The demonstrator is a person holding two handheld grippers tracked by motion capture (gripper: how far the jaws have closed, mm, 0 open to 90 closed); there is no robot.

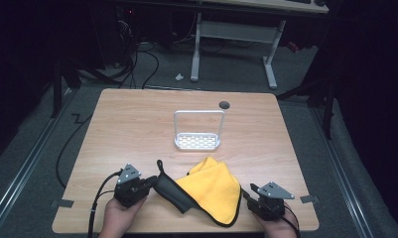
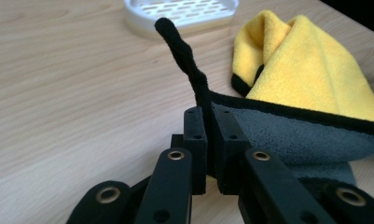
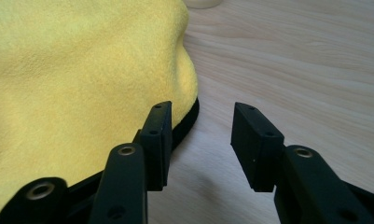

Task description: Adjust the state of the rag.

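Note:
A yellow cloth (image 1: pixel 214 191) with a grey underside and black edging lies crumpled near the table's front edge. My left gripper (image 1: pixel 152 182) is shut on its left corner; in the left gripper view the black hem (image 2: pixel 187 56) rises up from between the closed jaws of the left gripper (image 2: pixel 209 116), with the grey underside (image 2: pixel 292 135) lifted beside them. My right gripper (image 1: pixel 247 192) is open at the cloth's right edge. In the right gripper view the right gripper (image 3: pixel 201 123) has its left jaw over the yellow cloth (image 3: pixel 82 79) hem, and bare wood shows between the jaws.
A white slotted dish with a tall wire handle (image 1: pixel 198 141) stands mid-table, its base showing as the white dish (image 2: pixel 180 14) in the left gripper view. A round dark hole (image 1: pixel 224 104) sits near the table's far edge. A desk frame and cables lie on the floor beyond.

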